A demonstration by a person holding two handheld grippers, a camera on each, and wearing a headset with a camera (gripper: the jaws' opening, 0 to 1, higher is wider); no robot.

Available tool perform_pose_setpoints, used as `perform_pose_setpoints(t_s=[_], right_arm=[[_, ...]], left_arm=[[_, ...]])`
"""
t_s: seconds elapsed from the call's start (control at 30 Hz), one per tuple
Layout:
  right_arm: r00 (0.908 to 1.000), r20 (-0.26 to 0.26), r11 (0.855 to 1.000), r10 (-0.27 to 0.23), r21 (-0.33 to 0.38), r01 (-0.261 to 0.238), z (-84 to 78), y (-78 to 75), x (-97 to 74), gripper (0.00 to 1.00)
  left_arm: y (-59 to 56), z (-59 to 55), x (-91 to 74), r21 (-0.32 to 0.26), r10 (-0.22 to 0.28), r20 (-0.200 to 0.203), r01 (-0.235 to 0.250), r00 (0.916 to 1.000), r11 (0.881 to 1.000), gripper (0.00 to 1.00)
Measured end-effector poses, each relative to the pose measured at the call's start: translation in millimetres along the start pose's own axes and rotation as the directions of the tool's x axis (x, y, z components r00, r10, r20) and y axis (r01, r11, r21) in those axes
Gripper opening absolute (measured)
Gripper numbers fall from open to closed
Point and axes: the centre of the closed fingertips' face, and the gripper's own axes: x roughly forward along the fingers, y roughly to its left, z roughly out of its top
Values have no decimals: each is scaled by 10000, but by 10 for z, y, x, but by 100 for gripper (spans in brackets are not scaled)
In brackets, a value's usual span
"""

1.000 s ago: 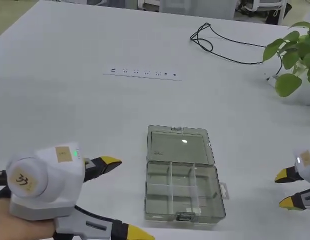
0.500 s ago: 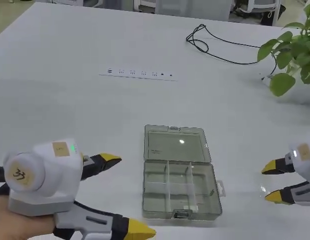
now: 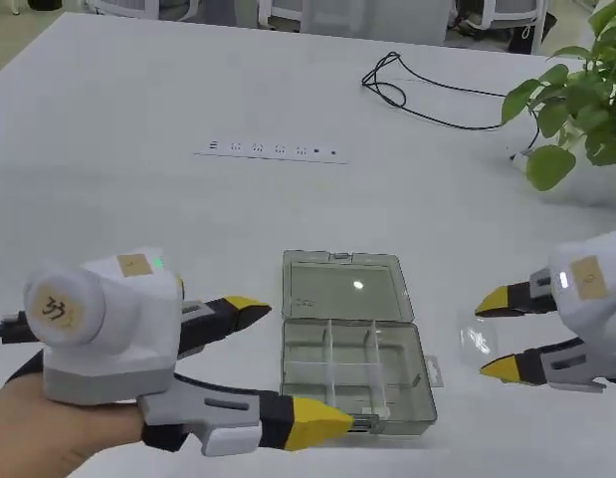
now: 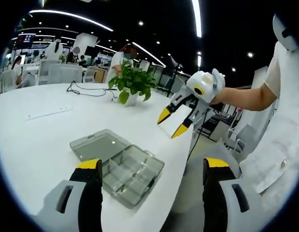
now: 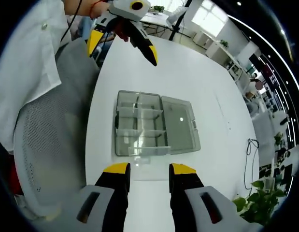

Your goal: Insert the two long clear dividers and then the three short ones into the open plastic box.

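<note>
The open clear plastic box [image 3: 353, 376] lies on the white table with its lid [image 3: 342, 287] folded flat on the far side. Clear dividers [image 3: 328, 360] stand inside the base, also seen in the box [image 5: 138, 123] from the right gripper view. My right gripper [image 3: 494, 335] hovers just right of the box, jaws set apart with a short clear divider [image 3: 475, 340] spanning their tips; the same divider [image 5: 145, 161] sits just ahead of them. My left gripper [image 3: 283, 366] is at the box's left edge, wide open and holding nothing. The box [image 4: 118, 164] lies between its jaws.
A flush power strip [image 3: 271, 150] and a black cable [image 3: 407, 90] lie at the far side of the table. A potted plant [image 3: 576, 110] stands at the right rear. A mesh chair [image 5: 48, 140] is at the table's near edge.
The right gripper has come in leftward from the table's right edge to just beside the box, the clear divider moving with it. The left gripper has pushed forward to the box's left side.
</note>
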Motion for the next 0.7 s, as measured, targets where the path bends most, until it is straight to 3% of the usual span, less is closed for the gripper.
perform_pose_setpoints(t_s=[0.1, 0.17, 0.23, 0.27, 0.33, 0.47, 0.7], right_arm=[[10000, 13, 9996, -82, -265, 82, 116, 0, -18, 33], [9998, 71, 9992, -164, -359, 166, 209, -1, -39, 33], [9996, 214, 9990, -205, -405, 213, 319, 6, -61, 33], [9994, 289, 9988, -203, -434, 216, 377, 15, -71, 33], [9992, 345, 9985, -182, -509, 200, 449, 31, -81, 33], [9982, 545, 9976, -238, -642, 273, 633, 37, -128, 33], [9953, 925, 9966, -300, -735, 369, 934, 69, -206, 33]], left_arm=[[-25, 72, 35, -745, -72, 207, 87, 9998, 9972, 83], [-54, 156, 55, -1133, -153, 564, 217, 9983, 9933, 79], [-82, 174, 69, -1879, -251, 489, 338, 9985, 9816, 75], [-111, 176, 82, -2424, -418, 390, 501, 9984, 9689, 73], [-131, 264, 109, -2560, -547, 779, 730, 9955, 9639, 69], [-165, 297, 142, -2857, -625, 780, 824, 9950, 9548, 55], [-312, 312, 244, -3401, -1030, 830, 1254, 9912, 9320, 50]])
